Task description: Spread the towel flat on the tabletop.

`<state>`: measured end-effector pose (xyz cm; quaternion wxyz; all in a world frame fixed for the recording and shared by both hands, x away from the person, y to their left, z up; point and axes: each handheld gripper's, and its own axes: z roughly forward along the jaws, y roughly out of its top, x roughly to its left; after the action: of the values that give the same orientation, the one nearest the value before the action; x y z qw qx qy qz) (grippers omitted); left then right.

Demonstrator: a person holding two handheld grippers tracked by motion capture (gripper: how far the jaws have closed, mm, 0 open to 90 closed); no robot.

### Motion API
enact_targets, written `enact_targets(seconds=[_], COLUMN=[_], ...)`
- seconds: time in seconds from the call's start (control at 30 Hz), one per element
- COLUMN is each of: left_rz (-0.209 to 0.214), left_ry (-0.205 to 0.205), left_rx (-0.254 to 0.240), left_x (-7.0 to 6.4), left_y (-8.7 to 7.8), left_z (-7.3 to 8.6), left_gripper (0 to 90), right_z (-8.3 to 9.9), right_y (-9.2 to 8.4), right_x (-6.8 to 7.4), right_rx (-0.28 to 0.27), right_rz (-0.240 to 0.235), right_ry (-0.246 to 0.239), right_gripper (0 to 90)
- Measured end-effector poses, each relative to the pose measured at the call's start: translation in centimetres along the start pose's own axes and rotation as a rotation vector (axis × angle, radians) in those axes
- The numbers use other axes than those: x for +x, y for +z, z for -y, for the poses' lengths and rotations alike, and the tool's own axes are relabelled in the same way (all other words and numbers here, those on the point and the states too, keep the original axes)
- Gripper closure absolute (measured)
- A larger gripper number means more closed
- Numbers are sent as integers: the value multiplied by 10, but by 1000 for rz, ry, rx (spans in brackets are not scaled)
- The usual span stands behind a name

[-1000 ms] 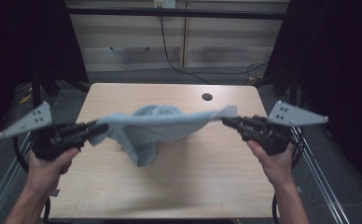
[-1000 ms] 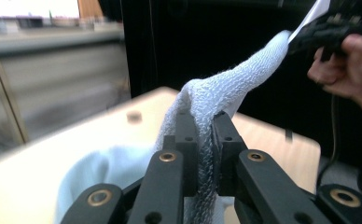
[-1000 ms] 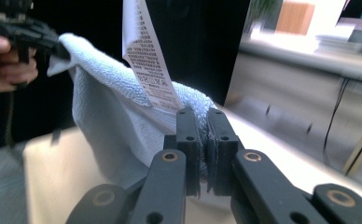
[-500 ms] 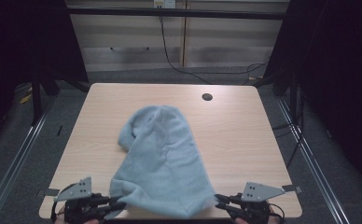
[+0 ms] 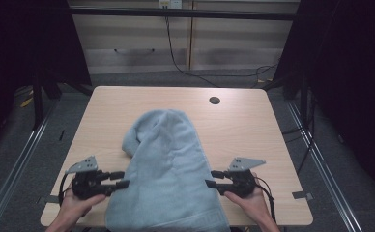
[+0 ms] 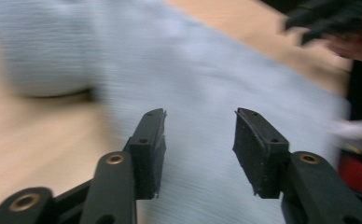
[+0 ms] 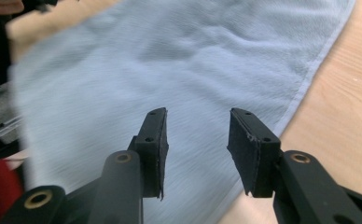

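Observation:
A light blue towel [image 5: 168, 171] lies spread on the wooden table [image 5: 253, 130], narrow and bunched at its far end, wide at the near edge where it hangs over the table front. My left gripper [image 5: 119, 179] sits open at the towel's left side, jaws apart with nothing between them; the left gripper view [image 6: 198, 140] has towel [image 6: 179, 79] beneath the jaws. My right gripper [image 5: 211, 179] rests open at the towel's right side; the right gripper view [image 7: 197, 140] has the towel [image 7: 170, 65] and its hemmed edge below the empty jaws.
A dark round hole [image 5: 214, 100] marks the table's far right part. Bare wood lies on both sides of the towel. Cables [image 5: 176, 53] run over the grey floor beyond the table. The other hand and its gripper [image 6: 330, 23] appear far off in the left gripper view.
The towel, held stretched in the air between both grippers a second ago, was laid down on the table. Both grippers have let go, opened and moved slightly away from the near edge.

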<state>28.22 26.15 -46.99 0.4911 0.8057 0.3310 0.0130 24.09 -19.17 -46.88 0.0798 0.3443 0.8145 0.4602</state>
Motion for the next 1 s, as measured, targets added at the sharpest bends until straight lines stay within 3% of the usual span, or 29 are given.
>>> enact_targets(seconds=[0.07, 0.13, 0.27, 0.33, 0.4, 0.43, 0.5, 0.53, 0.73, 0.9, 1.0], left_rz=[-59, -76, -90, -85, -68, -65, -53, -42, 26, 100, 160], left_ry=[-28, -30, -30, -20, 13, 32, 48, 50, 100, 147, 155], left_rx=[12, 32, 75, 103, 108, 112, 114, 110, 120, 128, 141], left_x=[15, 23, 26, 24, 19, 15, 9, 6, -21, -50, -65], left_y=[9, 18, 33, 38, 41, 42, 41, 40, 31, 26, 25], left_z=[-2, -2, 0, 2, 4, 4, 4, 4, 12, 20, 26], left_gripper=[494, 463, 438, 493, 684, 785, 835, 840, 838, 832, 829], right_z=[-3, -4, -6, -5, -5, -5, -3, -1, 21, 45, 60], right_y=[18, 34, 56, 62, 62, 60, 56, 53, 21, -12, -24], right_x=[-12, -22, -28, -28, -23, -21, -16, -13, 13, 39, 59], right_rx=[39, 79, 132, 128, 136, 148, 163, 168, 196, 207, 225], right_rz=[28, 48, 87, 101, 121, 126, 117, 115, 61, -1, -31], right_ry=[3, 4, -16, -24, -54, -70, -83, -86, -101, -84, -77], right_gripper=[556, 546, 528, 547, 653, 720, 827, 839, 857, 857, 852])
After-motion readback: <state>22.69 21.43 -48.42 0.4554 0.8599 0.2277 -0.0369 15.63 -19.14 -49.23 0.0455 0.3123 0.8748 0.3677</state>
